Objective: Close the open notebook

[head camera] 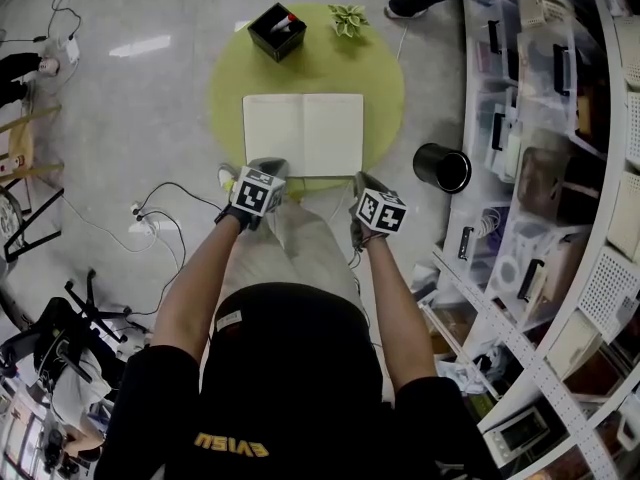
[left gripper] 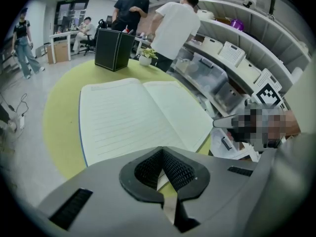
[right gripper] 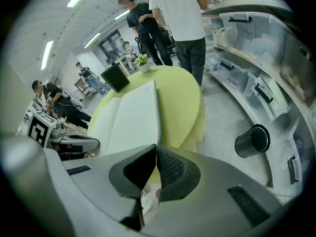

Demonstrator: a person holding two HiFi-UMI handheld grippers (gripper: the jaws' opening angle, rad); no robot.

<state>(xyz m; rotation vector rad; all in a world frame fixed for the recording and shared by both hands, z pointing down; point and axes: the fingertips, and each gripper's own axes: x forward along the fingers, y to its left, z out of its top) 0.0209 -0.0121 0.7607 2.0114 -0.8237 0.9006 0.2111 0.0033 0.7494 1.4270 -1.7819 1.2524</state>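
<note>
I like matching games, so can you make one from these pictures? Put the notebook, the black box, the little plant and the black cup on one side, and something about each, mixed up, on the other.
Things:
1. notebook
2. black box
3. little plant
4. black cup

What fits:
A. stands on the floor beside the round table
B. lies open, pages up
C. has green leaves
D. square, on the table's far side

Pairs: 1-B, 2-D, 3-C, 4-A
</note>
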